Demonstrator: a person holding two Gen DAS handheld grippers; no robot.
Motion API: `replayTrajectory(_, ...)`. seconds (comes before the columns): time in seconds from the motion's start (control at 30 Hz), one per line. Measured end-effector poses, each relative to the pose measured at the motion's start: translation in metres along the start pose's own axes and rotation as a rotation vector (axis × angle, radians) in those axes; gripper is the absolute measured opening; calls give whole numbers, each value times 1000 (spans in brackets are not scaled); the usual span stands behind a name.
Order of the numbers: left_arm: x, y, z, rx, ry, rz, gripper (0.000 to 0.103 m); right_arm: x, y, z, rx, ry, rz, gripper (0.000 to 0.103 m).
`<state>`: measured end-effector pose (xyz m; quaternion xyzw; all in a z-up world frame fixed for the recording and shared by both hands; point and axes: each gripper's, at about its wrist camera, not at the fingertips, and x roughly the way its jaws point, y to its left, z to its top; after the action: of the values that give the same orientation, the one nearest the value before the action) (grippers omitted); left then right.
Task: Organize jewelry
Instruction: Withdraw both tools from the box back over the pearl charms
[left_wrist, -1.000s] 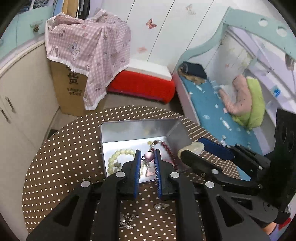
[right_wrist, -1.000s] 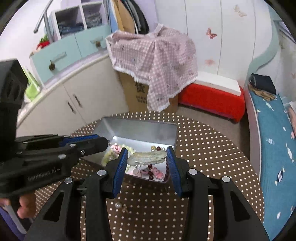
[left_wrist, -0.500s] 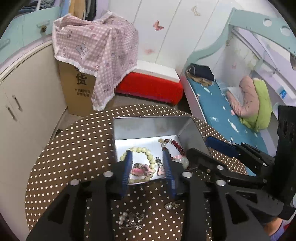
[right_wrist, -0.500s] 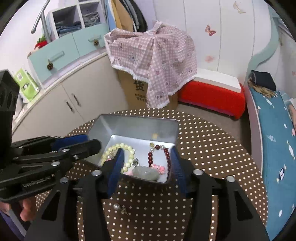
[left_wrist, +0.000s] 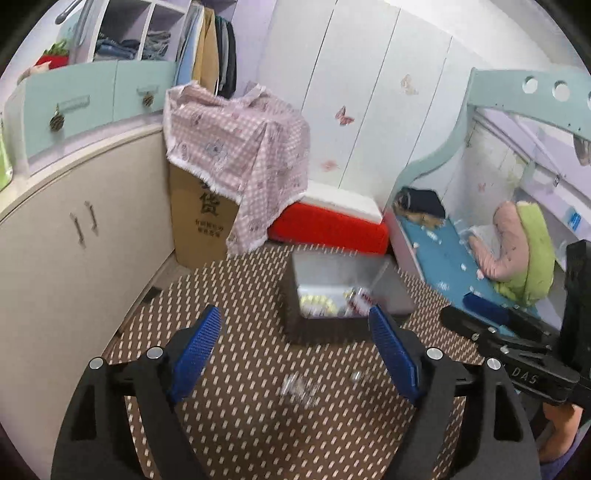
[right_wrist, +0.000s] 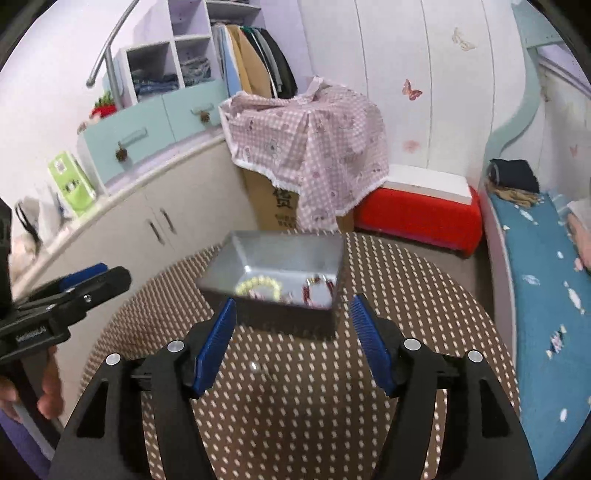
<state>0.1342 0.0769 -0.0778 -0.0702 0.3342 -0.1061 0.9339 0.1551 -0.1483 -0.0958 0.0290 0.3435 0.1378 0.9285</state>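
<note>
A grey metal tin (left_wrist: 391, 291) (right_wrist: 273, 321) stands on the round brown dotted table (left_wrist: 236, 406) (right_wrist: 424, 295). Inside lie a pale green bead bracelet (left_wrist: 317, 302) (right_wrist: 258, 286) and a dark red bead bracelet (left_wrist: 360, 300) (right_wrist: 314, 290). My left gripper (left_wrist: 293, 341) is wide open and empty, raised in front of the tin. My right gripper (right_wrist: 290, 330) is wide open and empty, also in front of the tin. A blurred small silver piece (left_wrist: 299, 387) and an earring (left_wrist: 356, 376) (right_wrist: 255, 366) lie on the table before the tin.
A cream cabinet (left_wrist: 74, 240) curves along the left. A cardboard box under a pink checked cloth (left_wrist: 236, 147) and a red-and-white cooler (left_wrist: 332, 221) stand behind the table. A bed with a blue sheet (right_wrist: 546, 295) is to the right.
Both grippers opened over the tin and let their pieces drop inside. Both then rose and pulled back from the tin, jaws opening wide. The views are motion blurred.
</note>
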Motion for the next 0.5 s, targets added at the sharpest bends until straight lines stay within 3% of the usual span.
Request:
replayTrajectory(0.17, 10, 6, -30, 4, 36, 48, 80, 16, 5, -31, 10, 63, 2, 63)
replayTrajectory(0.27, 24, 12, -45, -9, 100, 48, 80, 32, 10, -45, -6, 106, -2, 63)
replayTrajectory(0.5, 35, 26, -60, -24, 139, 62, 80, 63, 18, -59, -26, 170, -5, 63)
